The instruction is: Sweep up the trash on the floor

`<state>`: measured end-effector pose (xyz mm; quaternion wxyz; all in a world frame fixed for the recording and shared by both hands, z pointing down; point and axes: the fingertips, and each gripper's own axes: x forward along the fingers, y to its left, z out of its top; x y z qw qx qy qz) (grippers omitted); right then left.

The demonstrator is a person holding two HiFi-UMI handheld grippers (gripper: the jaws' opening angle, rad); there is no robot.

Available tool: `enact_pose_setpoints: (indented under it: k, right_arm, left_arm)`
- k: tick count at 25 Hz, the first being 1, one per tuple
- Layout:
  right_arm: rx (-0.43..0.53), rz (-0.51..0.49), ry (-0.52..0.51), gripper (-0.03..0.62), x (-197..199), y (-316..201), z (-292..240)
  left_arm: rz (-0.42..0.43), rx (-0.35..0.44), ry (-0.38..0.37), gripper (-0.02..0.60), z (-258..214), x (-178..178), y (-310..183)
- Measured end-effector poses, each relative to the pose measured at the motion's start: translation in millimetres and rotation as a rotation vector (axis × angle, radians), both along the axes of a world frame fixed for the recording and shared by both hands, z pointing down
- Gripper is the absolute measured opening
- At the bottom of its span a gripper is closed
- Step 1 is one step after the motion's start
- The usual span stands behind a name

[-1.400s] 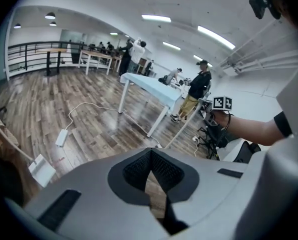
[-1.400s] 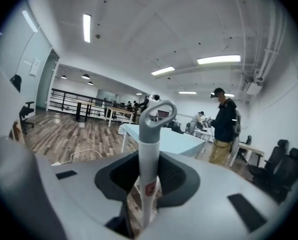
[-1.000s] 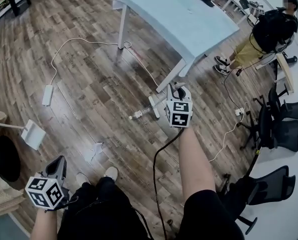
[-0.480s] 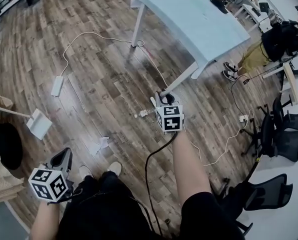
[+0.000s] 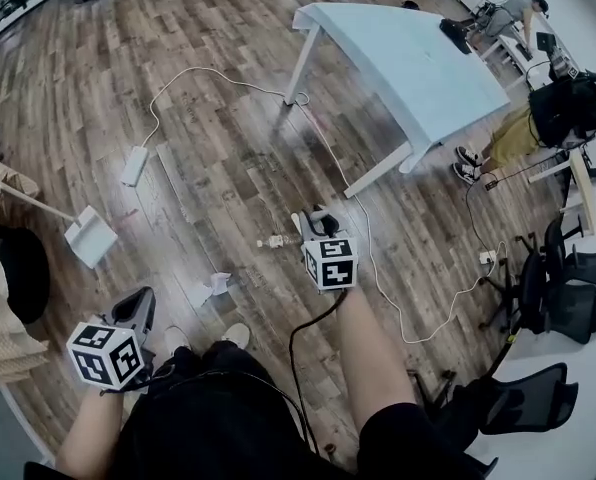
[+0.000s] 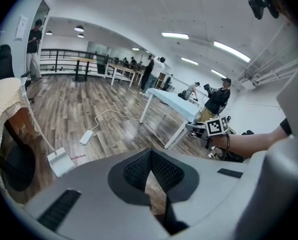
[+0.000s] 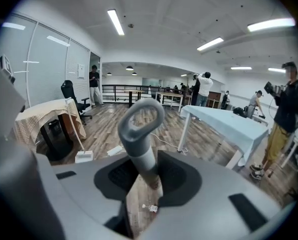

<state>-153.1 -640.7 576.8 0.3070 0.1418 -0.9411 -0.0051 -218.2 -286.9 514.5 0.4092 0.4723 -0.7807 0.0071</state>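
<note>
My right gripper [image 5: 318, 220] [image 7: 144, 176] is shut on a grey broom handle [image 7: 139, 134] that ends in a loop; the broom's lower part is hidden. A crumpled white paper scrap [image 5: 213, 288] lies on the wood floor, left of and nearer than that gripper. Close by its left side sits a small white bit [image 5: 273, 240] [image 7: 150, 208]. A white dustpan [image 5: 90, 240] [image 6: 60, 162] [image 7: 83, 156] with a long handle stands at the left. My left gripper [image 5: 138, 313] [image 6: 151, 184] hangs low at the left, shut and empty.
A light blue table [image 5: 408, 58] stands ahead, with a white power strip [image 5: 134, 165] and its cable on the floor. More cable trails at the right. People and black office chairs [image 5: 568, 258] are at the right; a cloth-covered chair [image 5: 3, 298] is at the left.
My right gripper, holding the broom handle, has shifted left and nearer, closer to the paper scrap. The left gripper has hardly moved.
</note>
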Motion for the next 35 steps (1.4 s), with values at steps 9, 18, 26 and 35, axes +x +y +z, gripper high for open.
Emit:
enact_pose_setpoints:
  k: [9,18,26,35]
  right_arm:
    - [0.021,-0.240,0.062,0.112,-14.9,140.1,-3.4]
    - [-0.021,-0.426,0.097,0.112,-26.6,253.9,-13.1]
    - [-0.077,-0.482,0.091,0.109,-39.9,315.8,-27.9]
    - [-0.053,-0.487,0.092,0.107,-57.7,341.2,-27.2]
  left_arm:
    - [-0.005,0.042,-0.015,-0.006,-3.7,-13.8,47.4]
    - [0.006,0.068,0.020,-0.006,-0.5,-28.9,90.4]
    - [0.023,0.098,0.050,-0.006,3.9,-43.7,120.7]
    - [-0.024,0.099,0.062,-0.006,11.0,-52.4,145.4]
